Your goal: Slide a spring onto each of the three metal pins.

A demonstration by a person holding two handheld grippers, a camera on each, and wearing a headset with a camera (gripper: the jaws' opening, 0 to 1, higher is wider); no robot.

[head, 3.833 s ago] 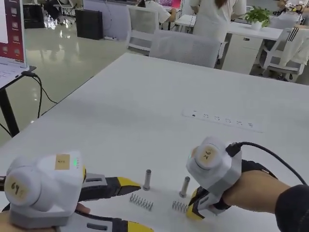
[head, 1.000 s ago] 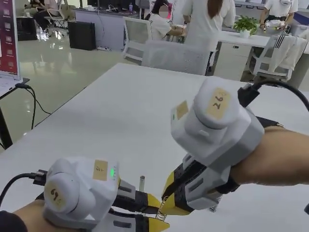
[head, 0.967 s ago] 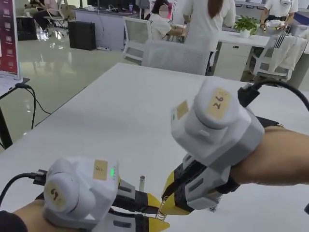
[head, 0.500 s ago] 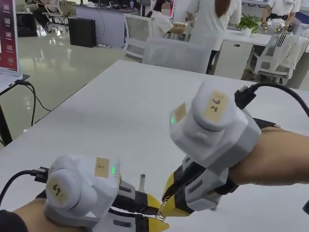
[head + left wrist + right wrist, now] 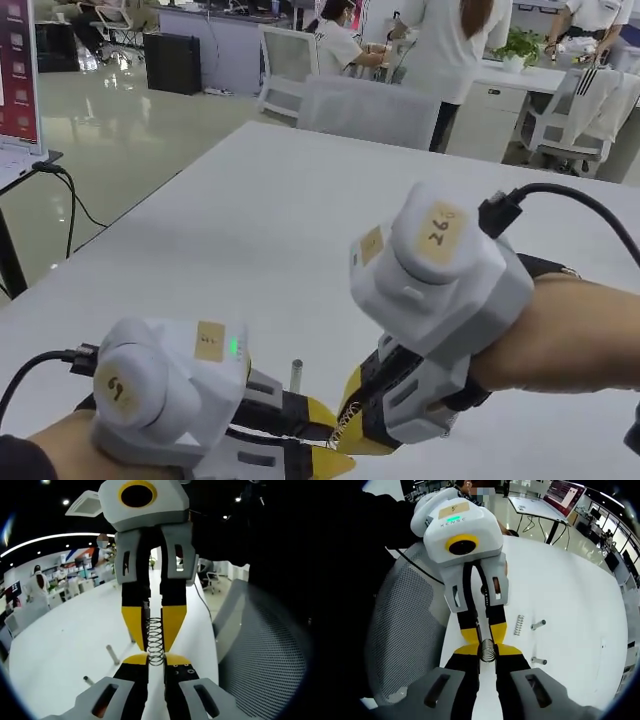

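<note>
Left gripper view, item by item.

- Held spring (image 5: 155, 632): a steel coil, lifted off the white table (image 5: 65, 645). It runs straight between the two sets of yellow-tipped jaws, which meet nose to nose.
- Left gripper (image 5: 156, 659): jaws drawn close together, nipping the near end of the held spring.
- Right gripper (image 5: 155, 645): comes in from the far side of the held spring. Its jaws are closed against the coil's flanks, one yellow pad on each side.
- Mesh chair (image 5: 260, 655): grey, to the right of the held spring in this view and beyond the table edge.

Right gripper view.

- The held spring is seen end-on as a ring at the tips of this gripper's own jaws, with the left gripper's jaws pinched on it from the opposite side.
- Loose spring (image 5: 519, 625): lies flat on the table, right of the held spring and well apart from it.
- Upper pin (image 5: 538, 625): just beside the loose spring, on the side away from the held spring. Whether the two touch cannot be told.
- Lower pin (image 5: 538, 660): right of the held spring and apart from the loose spring.

Head view.

- Upright pin (image 5: 296, 374): stands on the table just left of the held spring, behind the left gripper's jaws.
- Both white gripper bodies sit low in the view, their jaws converging on the held spring.
</note>
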